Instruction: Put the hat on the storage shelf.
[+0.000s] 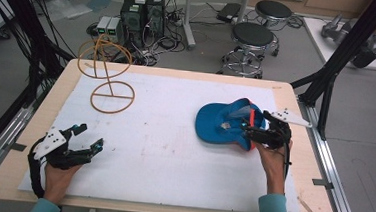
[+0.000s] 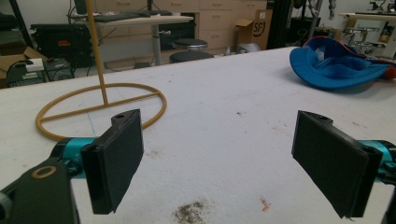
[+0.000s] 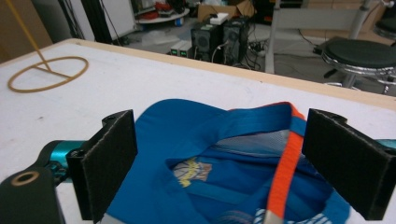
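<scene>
Hands come in from the near edge of the bench [image 1: 21,174], each holding a gripper. The left gripper [image 1: 86,136] hovers low over the white mat [image 1: 163,144] at the near left, its fingers [image 2: 116,158] spread wide with nothing between them, bare mat showing in the gap in the left gripper view. The right gripper [image 1: 252,131] sits at the right side of the mat, right at the near edge of the blue cap [image 1: 222,121]; its fingers [image 3: 109,158] are also spread apart, and in the right gripper view they stand on either side of the cap's upturned inside, not pressed onto it. The cap lies upside down on the mat, right of the middle, with an orange strip [image 3: 285,163] along its inner band and a printed label [image 3: 191,170] inside. Farther off, at the far left of the mat, stands a yellow wire stand [image 1: 109,75] with a round base ring and an upright loop. Beyond the bench, on the floor, are two black stools [image 1: 253,38] and computer boxes [image 1: 142,12] with cables
</scene>
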{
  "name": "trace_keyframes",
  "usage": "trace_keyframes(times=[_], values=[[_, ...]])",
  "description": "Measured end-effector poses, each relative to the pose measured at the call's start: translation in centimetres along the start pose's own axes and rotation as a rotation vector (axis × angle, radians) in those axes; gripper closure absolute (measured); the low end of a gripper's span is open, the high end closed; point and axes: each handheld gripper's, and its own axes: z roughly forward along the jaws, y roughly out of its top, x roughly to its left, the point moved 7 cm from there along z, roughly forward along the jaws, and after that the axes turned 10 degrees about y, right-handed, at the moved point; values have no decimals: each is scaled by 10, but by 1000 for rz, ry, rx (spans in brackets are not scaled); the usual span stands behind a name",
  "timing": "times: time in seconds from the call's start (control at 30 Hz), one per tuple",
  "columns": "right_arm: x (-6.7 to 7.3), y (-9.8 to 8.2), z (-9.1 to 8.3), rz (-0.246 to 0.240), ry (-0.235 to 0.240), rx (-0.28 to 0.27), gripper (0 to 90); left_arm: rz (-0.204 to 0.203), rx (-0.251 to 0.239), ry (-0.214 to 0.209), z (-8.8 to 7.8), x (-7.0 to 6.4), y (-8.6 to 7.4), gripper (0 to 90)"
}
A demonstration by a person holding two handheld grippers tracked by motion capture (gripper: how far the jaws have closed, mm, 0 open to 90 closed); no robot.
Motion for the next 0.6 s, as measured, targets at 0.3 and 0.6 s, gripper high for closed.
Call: trace_keyframes(times=[0.3,0.6], values=[[-21,-4,14,44,-14,95,97,0,0,0,0,0,0,172],[-42,-21,29,121,-48,164,167,1,0,0,0,0,0,171]])
